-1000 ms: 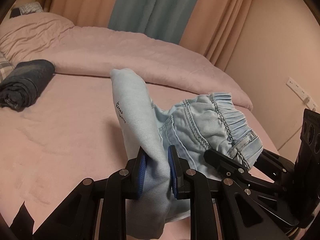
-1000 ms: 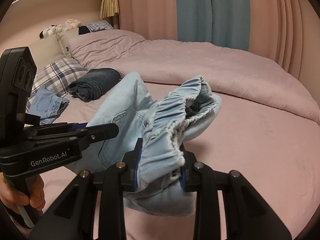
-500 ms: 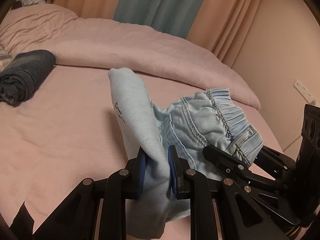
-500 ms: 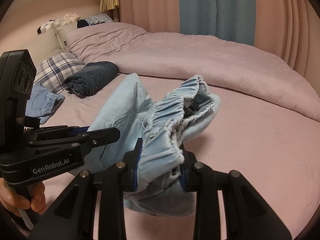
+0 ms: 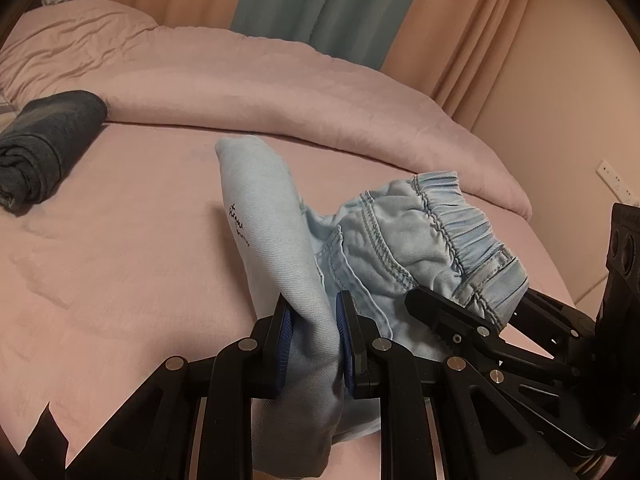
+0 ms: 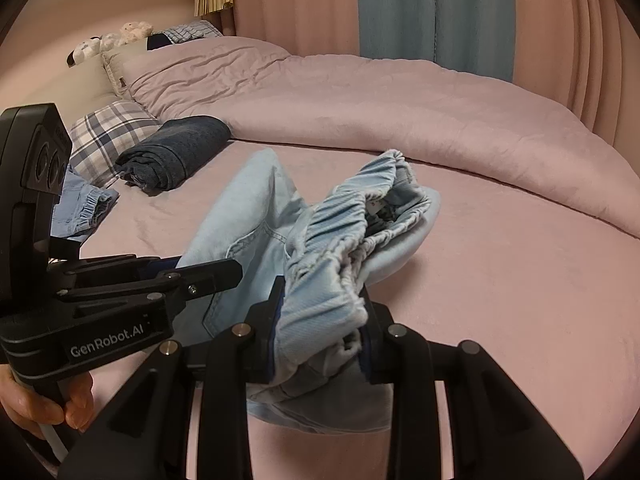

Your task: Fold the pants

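We hold one pair of light blue pants (image 5: 372,240) above the pink bed (image 5: 120,280), gripped by two grippers side by side. Our left gripper (image 5: 312,340) pinches a fold of plain leg cloth between its two blue pads (image 5: 285,344); that fold stands up ahead of the jaws, with a short line of dark script on it. Our right gripper (image 6: 322,330) clamps the gathered elastic waistband (image 6: 340,240), which bunches up and over the jaws. The rest of the pants sags between and below the two grips, hanging clear of the sheet as far as we can see.

In the right view we count one hand (image 6: 36,404) at the lower left, wrapped around the left gripper's handle.

On the bed we count one dark folded garment (image 6: 176,152), well apart from the pants, near the head end. Beside it lies one plaid pillow (image 6: 108,136), and one more blue garment with an elastic edge (image 6: 80,208) rests against that pillow. One pink duvet (image 6: 400,120) is pushed toward the far side. Two soft toys (image 6: 108,40) sit on the headboard ledge. Behind the bed hang pink curtains (image 6: 296,0) with one blue curtain (image 6: 432,4) between them. One wall socket (image 5: 616,178) shows in the left view.
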`<state>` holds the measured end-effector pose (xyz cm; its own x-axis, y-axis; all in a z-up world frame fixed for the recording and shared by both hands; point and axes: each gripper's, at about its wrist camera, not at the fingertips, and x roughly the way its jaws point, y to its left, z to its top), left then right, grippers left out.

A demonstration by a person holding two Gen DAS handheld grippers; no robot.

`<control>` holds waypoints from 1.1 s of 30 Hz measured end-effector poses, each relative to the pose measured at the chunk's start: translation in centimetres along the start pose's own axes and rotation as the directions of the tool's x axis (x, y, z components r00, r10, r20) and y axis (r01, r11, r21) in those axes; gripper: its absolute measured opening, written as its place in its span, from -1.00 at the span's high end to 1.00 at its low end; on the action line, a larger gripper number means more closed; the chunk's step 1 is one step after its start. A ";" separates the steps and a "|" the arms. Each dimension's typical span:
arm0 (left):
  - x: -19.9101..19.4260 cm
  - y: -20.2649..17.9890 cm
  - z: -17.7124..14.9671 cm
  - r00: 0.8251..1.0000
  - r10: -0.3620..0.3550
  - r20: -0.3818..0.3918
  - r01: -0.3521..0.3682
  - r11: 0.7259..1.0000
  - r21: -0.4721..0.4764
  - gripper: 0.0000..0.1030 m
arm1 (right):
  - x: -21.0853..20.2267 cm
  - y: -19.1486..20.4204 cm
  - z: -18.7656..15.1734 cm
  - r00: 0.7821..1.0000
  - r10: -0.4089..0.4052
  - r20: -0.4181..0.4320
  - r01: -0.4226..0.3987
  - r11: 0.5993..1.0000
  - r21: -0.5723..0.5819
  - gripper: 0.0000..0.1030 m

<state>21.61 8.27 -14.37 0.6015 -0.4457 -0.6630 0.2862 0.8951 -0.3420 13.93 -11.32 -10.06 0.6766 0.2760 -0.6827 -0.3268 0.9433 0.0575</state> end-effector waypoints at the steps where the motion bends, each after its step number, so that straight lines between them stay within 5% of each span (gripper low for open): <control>1: 0.0 -0.2 -0.1 1.000 0.002 -0.001 -0.002 1.000 -0.001 0.63 | 0.2 -0.1 0.0 1.000 -0.001 -0.001 0.001 1.000 0.001 0.41; 33: 1.2 -0.9 -0.3 0.999 0.039 -0.020 -0.040 0.999 -0.003 0.63 | 3.2 -1.0 0.2 1.000 -0.010 -0.026 0.010 1.000 0.025 0.40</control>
<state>21.83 6.92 -15.03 0.5974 -0.4102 -0.6891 0.2601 0.9119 -0.3174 16.59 -11.32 -12.18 0.6620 0.2620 -0.7022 -0.3035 0.9504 0.0685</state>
